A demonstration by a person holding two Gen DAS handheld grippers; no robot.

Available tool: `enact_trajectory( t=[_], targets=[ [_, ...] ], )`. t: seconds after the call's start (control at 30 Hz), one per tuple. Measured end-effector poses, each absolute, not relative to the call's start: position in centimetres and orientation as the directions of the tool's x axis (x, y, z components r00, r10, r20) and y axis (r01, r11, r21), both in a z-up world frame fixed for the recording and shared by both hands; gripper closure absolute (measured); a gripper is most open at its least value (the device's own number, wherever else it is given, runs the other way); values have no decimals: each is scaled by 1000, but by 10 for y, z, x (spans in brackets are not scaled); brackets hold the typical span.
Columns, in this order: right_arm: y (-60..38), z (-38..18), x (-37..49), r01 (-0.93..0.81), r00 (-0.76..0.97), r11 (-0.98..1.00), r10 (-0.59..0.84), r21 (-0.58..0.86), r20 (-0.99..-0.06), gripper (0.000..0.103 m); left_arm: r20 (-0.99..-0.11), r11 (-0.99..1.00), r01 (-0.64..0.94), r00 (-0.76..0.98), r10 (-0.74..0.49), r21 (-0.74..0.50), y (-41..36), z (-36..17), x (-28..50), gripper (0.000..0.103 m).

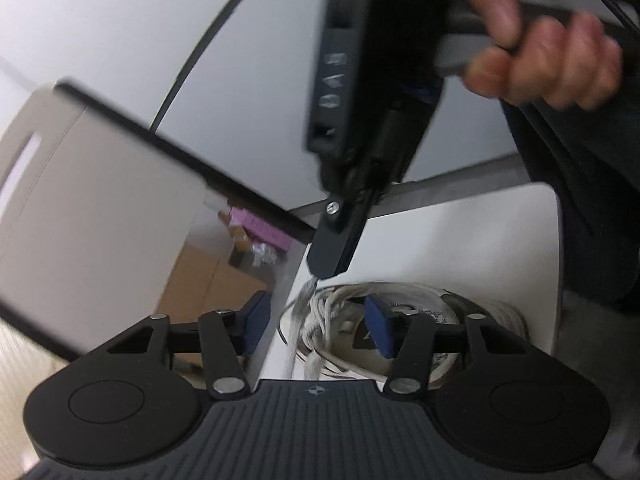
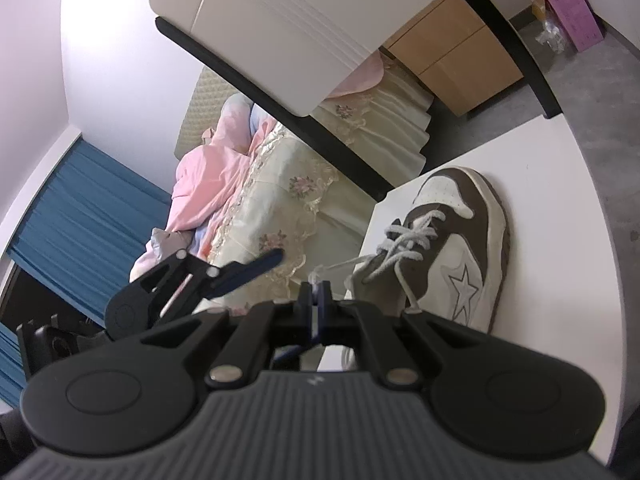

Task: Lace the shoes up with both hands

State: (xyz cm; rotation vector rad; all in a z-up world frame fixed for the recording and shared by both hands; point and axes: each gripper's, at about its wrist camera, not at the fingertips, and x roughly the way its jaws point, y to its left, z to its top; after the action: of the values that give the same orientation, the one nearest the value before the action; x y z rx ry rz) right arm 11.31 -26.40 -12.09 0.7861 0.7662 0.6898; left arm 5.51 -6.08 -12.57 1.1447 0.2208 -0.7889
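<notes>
A brown and white sneaker (image 2: pixel 460 240) with a star on its side lies on a white table (image 2: pixel 560 240), its grey-white laces (image 2: pixel 404 240) threaded loosely. My right gripper (image 2: pixel 318 294) is shut on a white lace end that runs back to the shoe. In the left wrist view the right gripper (image 1: pixel 326 270) reaches down from above, pinching that lace (image 1: pixel 312 286) over the shoe (image 1: pixel 500 316). My left gripper (image 1: pixel 316 320) stands open near the table's corner with its pads apart and pressing on nothing; one of its blue pads (image 2: pixel 260 264) shows left of the right gripper.
A person's hand (image 1: pixel 540 60) holds the right gripper's handle. A white chair back (image 2: pixel 280 20) stands beyond the table's edge, with a bed (image 2: pixel 280 184) under floral and pink covers behind. A cardboard box (image 2: pixel 452 56) and a pink box (image 2: pixel 568 12) sit on the floor.
</notes>
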Motion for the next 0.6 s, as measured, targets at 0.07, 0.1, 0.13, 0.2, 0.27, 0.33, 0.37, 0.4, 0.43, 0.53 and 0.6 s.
enact_trajectory(
  t=[0.07,0.1,0.13,0.2,0.27,0.33,0.37,0.4,0.43,0.53,0.6],
  targets=[
    [-265,-121,112,-252,537,525,775,813,-334,100,-527,123,634,722,-449,764,-64,-129,53,58],
    [-265,-120,112,-252,535,523,777,814,-333,100,-527,105,628,722,-449,771,-64,-129,53,67],
    [-265,-120,112,-256,532,520,779,815,-331,100,-524,95,623,722,-452,776,-65,-130,53,71],
    [-264,-120,112,-263,528,519,783,814,-329,100,-517,72,612,720,-463,787,-65,-130,52,73],
    [-263,-119,111,-265,526,519,784,813,-329,100,-511,51,602,716,-476,797,-63,-131,50,82],
    [-263,-120,111,-262,523,515,786,816,-329,100,-493,57,587,724,-482,808,-61,-131,49,95],
    [-263,-120,112,-260,521,514,787,818,-329,100,-496,70,595,723,-481,800,-60,-129,50,97],
    [-262,-120,112,-258,521,517,786,816,-332,100,-506,84,612,716,-481,786,-59,-127,51,98],
    [-263,-121,112,-255,522,514,786,819,-331,100,-512,96,622,714,-478,777,-59,-126,52,99],
    [-263,-122,113,-247,524,508,787,825,-327,99,-542,150,661,706,-456,735,-61,-120,55,99],
    [-264,-122,112,-242,536,506,781,828,-321,99,-557,226,680,712,-427,697,-64,-117,61,99]
  ],
)
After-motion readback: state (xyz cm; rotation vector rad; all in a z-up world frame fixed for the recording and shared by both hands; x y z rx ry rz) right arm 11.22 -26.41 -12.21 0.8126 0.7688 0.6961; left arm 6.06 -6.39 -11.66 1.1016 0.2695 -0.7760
